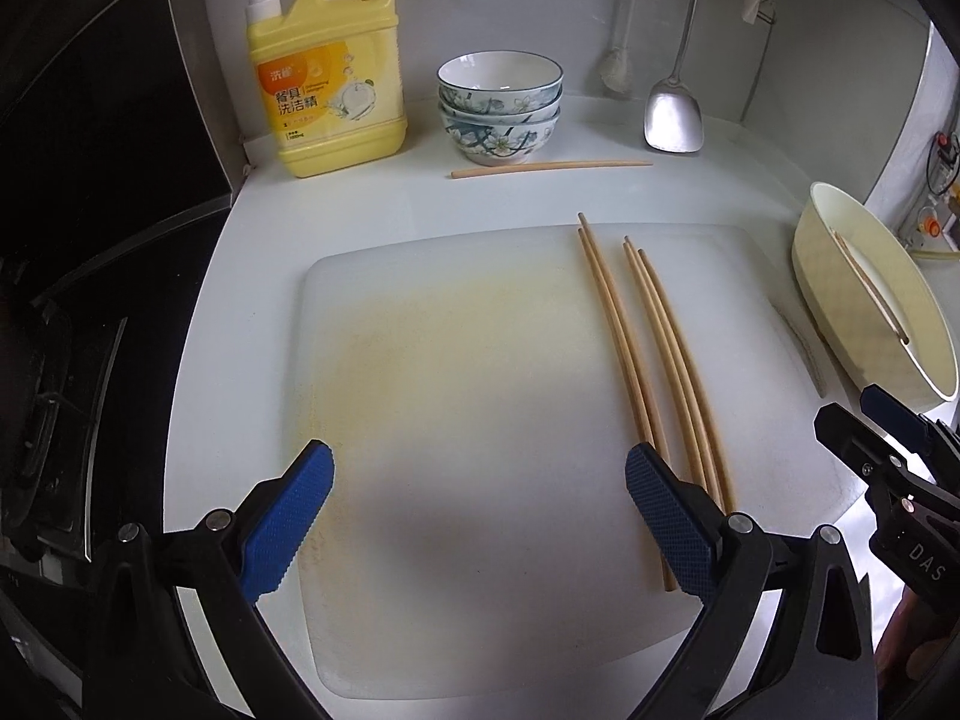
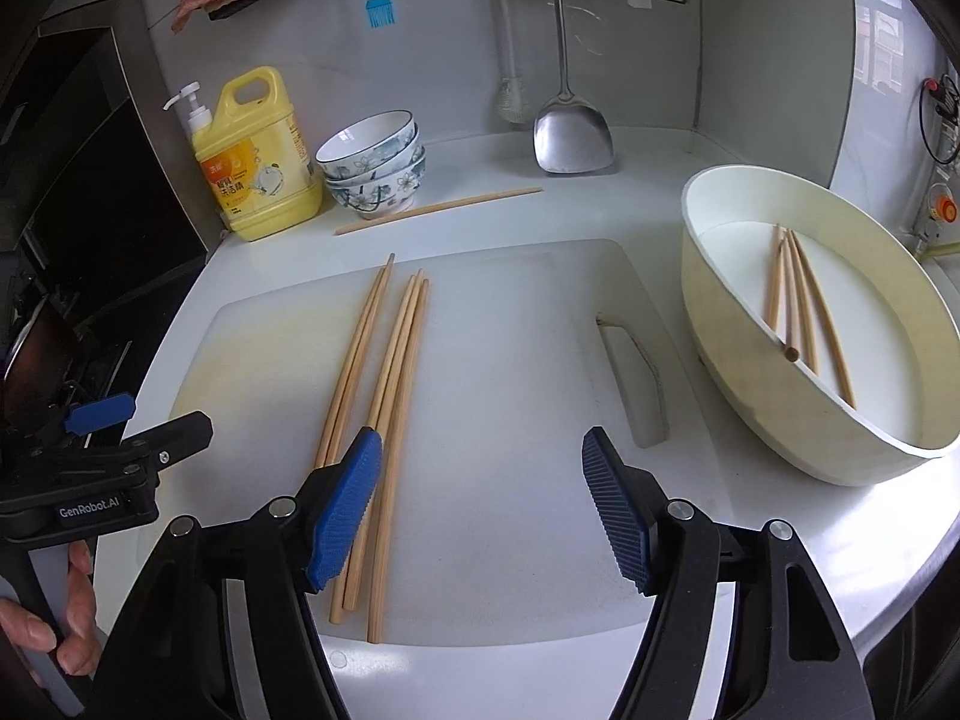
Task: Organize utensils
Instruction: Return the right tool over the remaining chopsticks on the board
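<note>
While both spread, left gripper (image 1: pixel 480 516) and right gripper (image 2: pixel 483 504) over five chopsticks (image 2: pixel 384 396), basin (image 2: pixel 750 420) beside.

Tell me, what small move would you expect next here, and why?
Probably the right gripper shifts left and lowers over the chopsticks on the cutting board. It is open and empty, its left finger already above them, and the cream basin beside the board already holds several chopsticks.

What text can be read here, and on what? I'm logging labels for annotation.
"餐具洗洁精" on the yellow detergent bottle; its brand mark and fine print are too blurred.
"GenRobot.AI" on the left gripper body.
"DAS" on the right gripper body, cut off.
</note>
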The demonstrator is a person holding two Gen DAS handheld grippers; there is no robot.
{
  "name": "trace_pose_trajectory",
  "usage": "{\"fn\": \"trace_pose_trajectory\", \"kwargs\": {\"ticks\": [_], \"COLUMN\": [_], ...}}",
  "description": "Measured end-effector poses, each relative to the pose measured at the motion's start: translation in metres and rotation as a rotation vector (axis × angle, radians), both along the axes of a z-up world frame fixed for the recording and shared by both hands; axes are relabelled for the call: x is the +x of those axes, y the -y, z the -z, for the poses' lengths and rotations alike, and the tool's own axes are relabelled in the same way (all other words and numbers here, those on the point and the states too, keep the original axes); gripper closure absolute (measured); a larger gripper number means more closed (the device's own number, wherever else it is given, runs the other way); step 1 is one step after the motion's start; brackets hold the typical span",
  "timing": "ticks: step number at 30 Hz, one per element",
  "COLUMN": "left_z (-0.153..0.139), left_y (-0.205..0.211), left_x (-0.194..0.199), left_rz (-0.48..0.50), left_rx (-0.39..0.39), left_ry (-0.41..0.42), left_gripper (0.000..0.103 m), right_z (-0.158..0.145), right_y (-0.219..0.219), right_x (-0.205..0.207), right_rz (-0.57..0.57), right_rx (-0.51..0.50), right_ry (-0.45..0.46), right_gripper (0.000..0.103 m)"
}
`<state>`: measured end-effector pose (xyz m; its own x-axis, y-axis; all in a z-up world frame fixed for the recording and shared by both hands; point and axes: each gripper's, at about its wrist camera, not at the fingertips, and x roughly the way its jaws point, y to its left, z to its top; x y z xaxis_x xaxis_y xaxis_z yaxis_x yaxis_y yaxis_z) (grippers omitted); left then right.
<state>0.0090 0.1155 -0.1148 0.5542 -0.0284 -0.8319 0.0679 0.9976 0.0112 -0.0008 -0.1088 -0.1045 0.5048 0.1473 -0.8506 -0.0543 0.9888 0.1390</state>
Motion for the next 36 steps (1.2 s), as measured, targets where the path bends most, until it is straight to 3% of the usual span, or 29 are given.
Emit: {"fn": "trace_pose_trajectory", "kwargs": {"ticks": [6, 11, 17, 36], "left_z": [0.003, 0.011, 0.024, 0.029], "left_y": [0.01, 0.004, 0.006, 0.012], "left_x": [-0.006, -0.001, 0.007, 0.012], "left_rz": [-0.04, -0.026, 0.02, 0.051], "left_rx": [0.038, 0.007, 0.026, -0.035], "left_ry": [0.068, 0.082, 0.079, 0.081], "left_gripper": [0.007, 0.007, 0.007, 0.007], "right_z": [0.018, 0.026, 0.039, 0.049], "right_y": [-0.002, -0.005, -0.009, -0.032], "right_x": [0.002, 0.0, -0.004, -0.005], "right_rz": [-0.031, -0.043, 0.004, -0.051], "right_rx": [-0.017, 0.009, 0.007, -0.116], "right_ry": [0.008, 0.014, 0.033, 0.036], "right_gripper": [0.037, 0.037, 0.037, 0.037]}}
